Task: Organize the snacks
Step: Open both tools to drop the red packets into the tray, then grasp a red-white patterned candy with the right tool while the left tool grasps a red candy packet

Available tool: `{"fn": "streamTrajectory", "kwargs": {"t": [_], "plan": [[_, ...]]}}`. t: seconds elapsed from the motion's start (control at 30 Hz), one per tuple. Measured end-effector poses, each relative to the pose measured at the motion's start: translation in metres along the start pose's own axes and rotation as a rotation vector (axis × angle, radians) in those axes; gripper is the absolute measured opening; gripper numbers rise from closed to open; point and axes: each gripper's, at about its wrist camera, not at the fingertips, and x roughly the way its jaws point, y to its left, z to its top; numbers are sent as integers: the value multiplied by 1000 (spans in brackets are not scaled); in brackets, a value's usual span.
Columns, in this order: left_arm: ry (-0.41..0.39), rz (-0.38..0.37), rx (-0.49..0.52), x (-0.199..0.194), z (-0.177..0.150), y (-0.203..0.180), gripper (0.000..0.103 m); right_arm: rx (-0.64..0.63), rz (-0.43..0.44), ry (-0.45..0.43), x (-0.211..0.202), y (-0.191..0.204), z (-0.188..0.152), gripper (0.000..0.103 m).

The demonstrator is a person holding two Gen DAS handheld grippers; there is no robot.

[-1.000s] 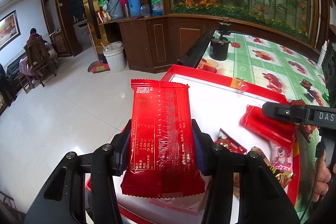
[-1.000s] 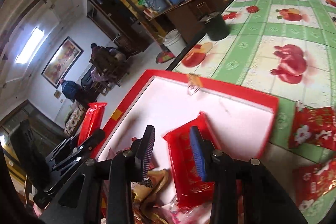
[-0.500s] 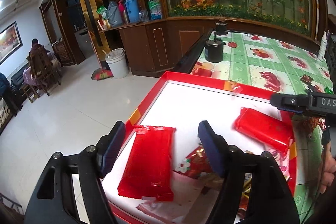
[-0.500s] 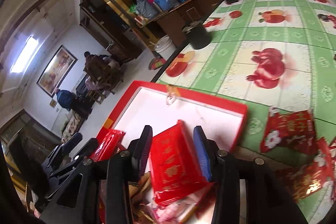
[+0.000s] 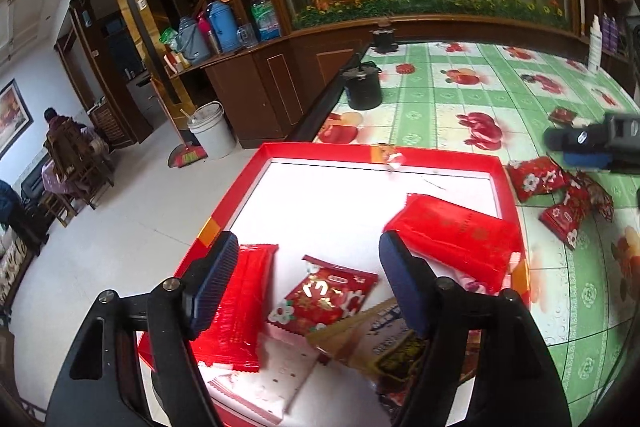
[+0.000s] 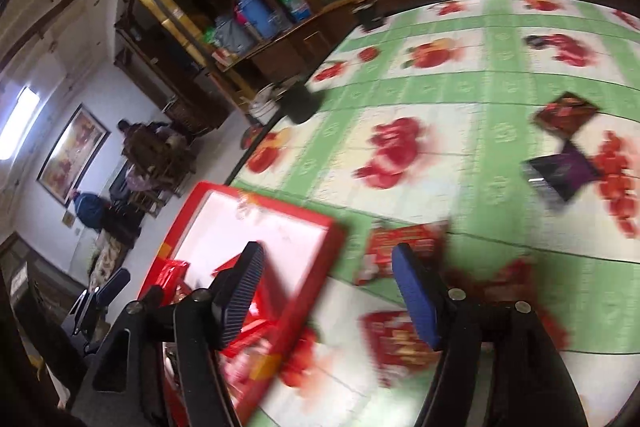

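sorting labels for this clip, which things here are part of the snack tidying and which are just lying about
Part of the job:
red tray
long red packet
big red packet
flowered packet
loose red packets

Lying about:
black pot
white bucket
broom
blue flask

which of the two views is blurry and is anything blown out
Right wrist view: heavily motion-smeared, with the snack packets on the green tablecloth and the red tray rim streaked. Left wrist view: sharp; the tray's white floor is overexposed, nearly featureless, and fisheye bending curves the wooden cabinet.
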Motion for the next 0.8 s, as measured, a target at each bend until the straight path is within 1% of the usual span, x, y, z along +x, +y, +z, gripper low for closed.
{"fn": "streamTrajectory", "kwargs": {"t": [0.07, 0.2, 0.27, 0.33, 0.47, 0.53, 0.6, 0.73, 0.8], "plan": [[1, -2, 18, -2, 1, -6, 73, 20, -24, -17, -12, -15, 3, 69], [-10, -7, 45, -8, 4, -16, 73, 69, -97, -63, -45, -57, 12, 69], [-11, -11, 59, -9, 5, -22, 73, 92, -133, -70, -54, -75, 16, 70], [-11, -19, 77, -11, 6, -31, 73, 117, -175, -61, -62, -95, 17, 71], [-13, -43, 115, -14, 6, -48, 73, 146, -236, -24, -63, -116, 17, 71], [-20, -53, 142, -17, 7, -58, 73, 134, -237, 15, -57, -118, 16, 71], [-30, -76, 176, -21, 6, -68, 73, 84, -247, 48, -49, -107, 13, 71], [-35, -120, 225, -25, 3, -81, 73, -78, -243, 124, -36, -79, 1, 71], [-34, -147, 245, -27, 1, -86, 73, -168, -264, 153, -29, -64, -8, 70]]}}
